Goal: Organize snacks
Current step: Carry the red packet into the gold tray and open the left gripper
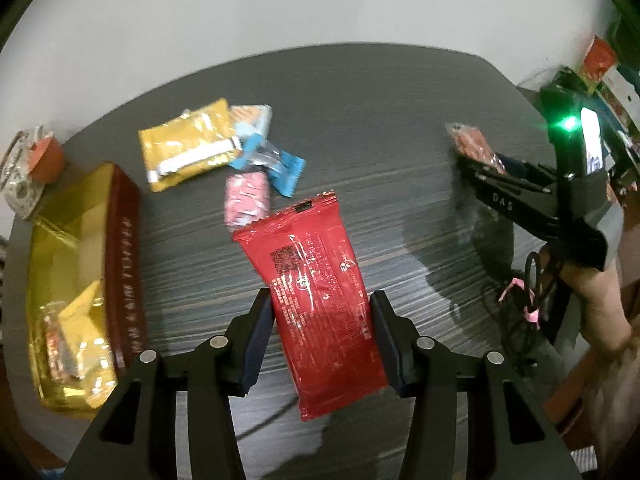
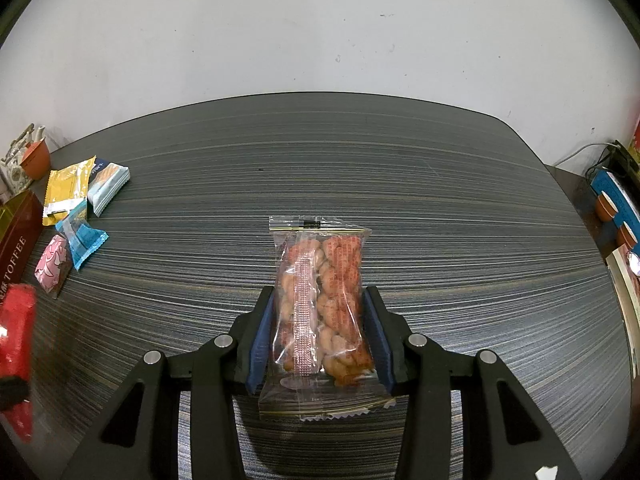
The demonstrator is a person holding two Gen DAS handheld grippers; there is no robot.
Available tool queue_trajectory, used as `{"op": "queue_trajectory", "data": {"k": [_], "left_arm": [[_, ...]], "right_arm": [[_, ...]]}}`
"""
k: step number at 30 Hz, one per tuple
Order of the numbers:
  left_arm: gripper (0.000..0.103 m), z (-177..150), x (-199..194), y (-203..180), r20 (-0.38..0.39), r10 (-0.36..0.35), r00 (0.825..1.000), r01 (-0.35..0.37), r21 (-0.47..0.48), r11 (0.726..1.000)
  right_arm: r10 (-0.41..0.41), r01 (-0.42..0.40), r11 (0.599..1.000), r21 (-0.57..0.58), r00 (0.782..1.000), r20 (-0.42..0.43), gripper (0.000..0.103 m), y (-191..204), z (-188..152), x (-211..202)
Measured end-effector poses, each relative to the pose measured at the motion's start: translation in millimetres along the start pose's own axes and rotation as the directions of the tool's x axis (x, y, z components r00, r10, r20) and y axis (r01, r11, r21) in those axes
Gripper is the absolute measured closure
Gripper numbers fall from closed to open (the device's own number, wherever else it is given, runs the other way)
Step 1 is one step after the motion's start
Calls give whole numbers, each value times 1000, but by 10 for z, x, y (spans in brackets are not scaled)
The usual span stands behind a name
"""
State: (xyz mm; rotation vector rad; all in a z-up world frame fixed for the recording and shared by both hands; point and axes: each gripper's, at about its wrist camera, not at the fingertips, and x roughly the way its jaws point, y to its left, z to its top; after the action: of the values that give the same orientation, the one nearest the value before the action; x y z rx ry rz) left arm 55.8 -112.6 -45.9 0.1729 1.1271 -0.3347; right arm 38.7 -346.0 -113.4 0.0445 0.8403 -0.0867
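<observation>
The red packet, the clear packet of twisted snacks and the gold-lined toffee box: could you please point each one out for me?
red packet [image 1: 316, 280], left wrist view, middle of its printed back.
clear packet of twisted snacks [image 2: 320, 300], right wrist view, centre of the wrapper.
gold-lined toffee box [image 1: 124, 264], left wrist view, dark red side wall.

left gripper [image 1: 320, 336]: fingers clamped | right gripper [image 2: 318, 334]: fingers clamped, raised

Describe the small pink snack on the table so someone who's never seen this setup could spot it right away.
Start at the open toffee box with the gold lining, on the table's left side. Toward the table's middle lies a cluster of wrappers; the pink snack sits at its near end, beside the blue candy wrapper. It alone is pink with white swirls.
</observation>
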Motion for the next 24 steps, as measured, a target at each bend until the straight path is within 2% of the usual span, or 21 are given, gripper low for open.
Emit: {"op": "queue_trajectory", "data": {"k": [5, 11, 14, 19, 24], "left_arm": [[54, 12, -251, 378, 39, 31, 999, -29, -54, 998], [54, 72, -381, 1012, 62, 118, 991, -107, -153, 982], [54, 87, -454, 1356, 71, 180, 981, -162, -201, 966], [54, 119, -462, 1845, 52, 258, 965, -237, -259, 936], [54, 113, -292, 2232, -6, 310, 951, -299, -285, 911]], "right_arm": [[-1, 1, 1000, -1, 1000, 0, 62, 0, 4, 10], [-4, 4, 1000, -3, 1000, 0, 62, 15, 4, 22], [-5, 5, 1000, -3, 1000, 0, 62, 21, 2, 28], [-5, 5, 1000, -4, 1000, 0, 62, 26, 0, 39], [-14, 14, 1000, -2, 1000, -1, 59, 23, 0, 52]]}}
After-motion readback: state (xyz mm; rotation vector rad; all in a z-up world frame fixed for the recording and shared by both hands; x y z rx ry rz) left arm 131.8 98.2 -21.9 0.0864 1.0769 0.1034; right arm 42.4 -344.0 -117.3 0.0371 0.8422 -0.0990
